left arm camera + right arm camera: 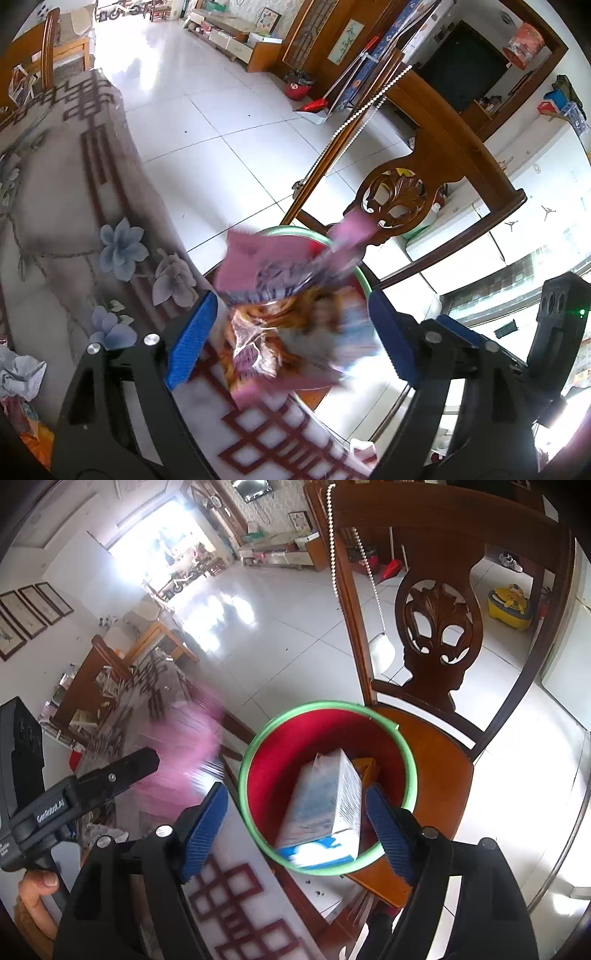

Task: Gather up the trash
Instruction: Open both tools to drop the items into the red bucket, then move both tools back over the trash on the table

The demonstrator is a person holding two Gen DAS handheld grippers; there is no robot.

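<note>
A red bin with a green rim (pixel 258 746) stands on a wooden chair seat (pixel 436 753) beside the table. A white and blue carton (pixel 325 805) lies inside it. My right gripper (pixel 295 827) is open and empty just above the bin's near rim. My left gripper (pixel 291 339) is open; a blurred pink and orange snack wrapper (pixel 280 295) is between its blue pads (pixel 192 343), over the green rim (pixel 295 232). The pink wrapper (pixel 184 753) shows as a blur in the right wrist view, by the left gripper's finger (pixel 122 771).
A table with a floral, red-lattice cloth (pixel 74 206) runs along the left. Crumpled paper (pixel 18 373) lies on it. The carved wooden chair back (pixel 436 635) rises behind the bin. White tiled floor (pixel 221 122) lies beyond.
</note>
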